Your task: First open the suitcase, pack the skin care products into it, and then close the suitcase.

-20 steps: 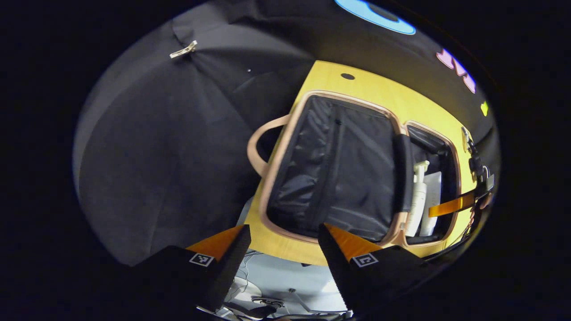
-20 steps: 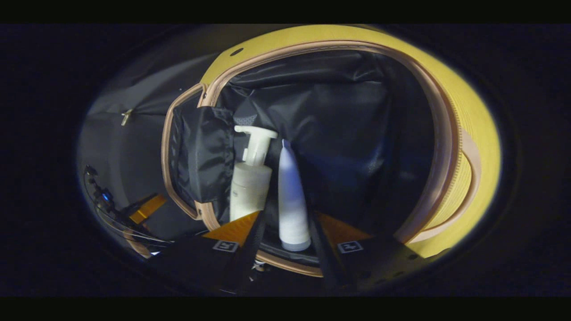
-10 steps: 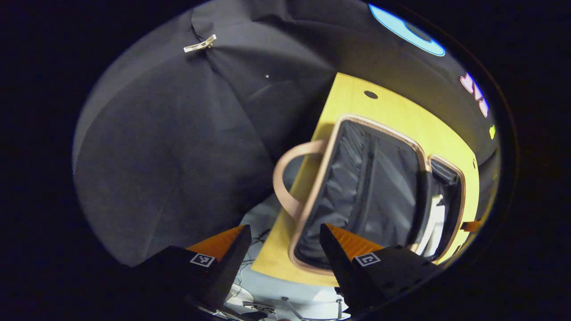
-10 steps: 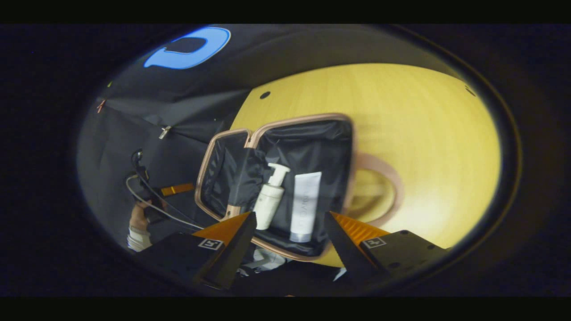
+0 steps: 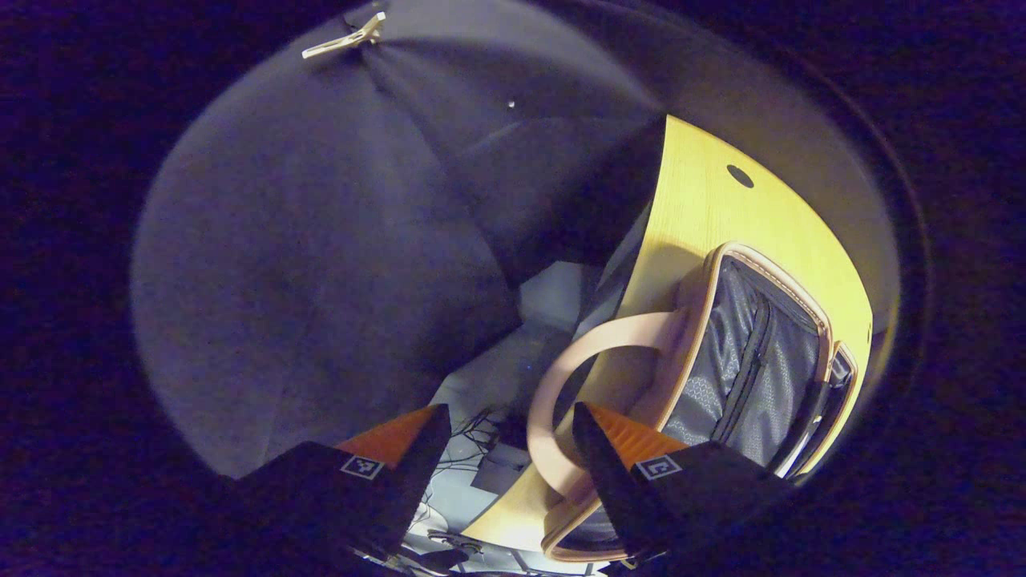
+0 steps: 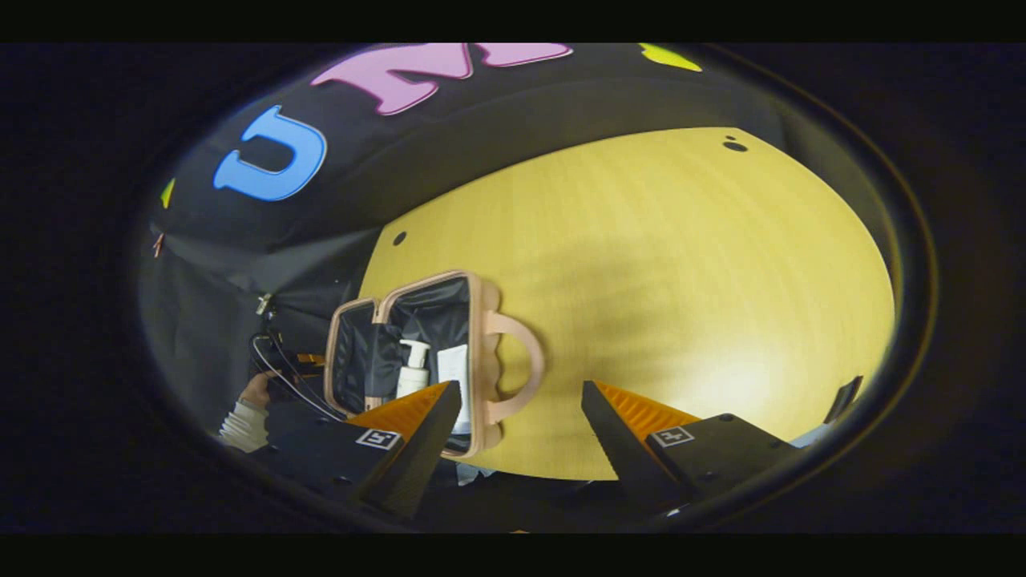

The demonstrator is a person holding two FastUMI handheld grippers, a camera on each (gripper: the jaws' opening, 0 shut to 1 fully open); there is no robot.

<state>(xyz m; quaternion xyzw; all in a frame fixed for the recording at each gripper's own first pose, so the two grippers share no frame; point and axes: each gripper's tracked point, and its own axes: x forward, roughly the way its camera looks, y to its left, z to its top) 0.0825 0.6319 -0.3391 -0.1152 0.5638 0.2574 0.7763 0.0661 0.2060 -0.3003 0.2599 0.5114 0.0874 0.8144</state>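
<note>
The pink suitcase [image 6: 478, 320] lies open flat on the yellow table [image 6: 657, 272], black lining up, at the left of the right gripper view. A white pump bottle [image 6: 412, 377] and a white tube [image 6: 454, 375] lie side by side in its right half. My right gripper [image 6: 521, 409] hovers open well above and to the right of the case, with nothing between its fingers. In the left gripper view the suitcase [image 5: 753, 353] sits at the lower right, its looped handle [image 5: 553, 401] reaching over the table edge. My left gripper [image 5: 509, 437] is open, just off the handle.
A hand in a light sleeve [image 6: 244, 413], with cables, shows left of the suitcase in the right gripper view. Black cloth walls stand behind and to the left. Pale floor and cables [image 5: 481, 481] lie below the table edge. The table's right part is bare wood.
My right gripper let go of the white tube, opened, and drew far back and up from the suitcase. My left gripper swung left, off the lid, toward the handle and table edge.
</note>
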